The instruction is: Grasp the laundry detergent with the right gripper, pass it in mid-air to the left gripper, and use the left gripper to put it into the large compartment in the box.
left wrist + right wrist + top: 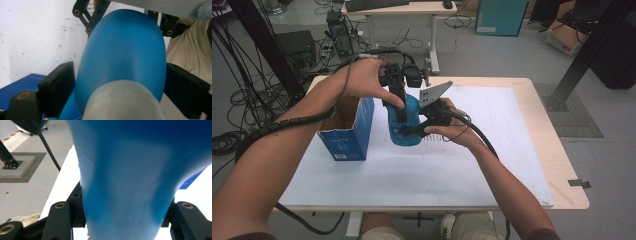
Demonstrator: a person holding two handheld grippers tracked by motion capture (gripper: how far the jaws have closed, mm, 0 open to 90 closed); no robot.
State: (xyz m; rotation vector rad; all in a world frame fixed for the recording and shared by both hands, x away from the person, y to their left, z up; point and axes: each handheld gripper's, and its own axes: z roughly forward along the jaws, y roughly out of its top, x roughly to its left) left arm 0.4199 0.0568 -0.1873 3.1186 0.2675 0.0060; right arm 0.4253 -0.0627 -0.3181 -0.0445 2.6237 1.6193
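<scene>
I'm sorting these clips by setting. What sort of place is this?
Probably a lab or workshop: loose cables across the grey floor, a desk with a keyboard behind, and cardboard boxes beside a black frame post.

Grey floor [492, 55]; cables [242, 95] strewn at left; desk [399, 9] behind; teal cabinet [499, 17]; cardboard box [564, 35] at right.

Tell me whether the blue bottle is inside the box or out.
Out: the blue bottle is held beside the open blue box, above the table.

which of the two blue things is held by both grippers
The rounded blue bottle, clamped between the left gripper and right gripper; the blue carton stands untouched beside it.
</scene>
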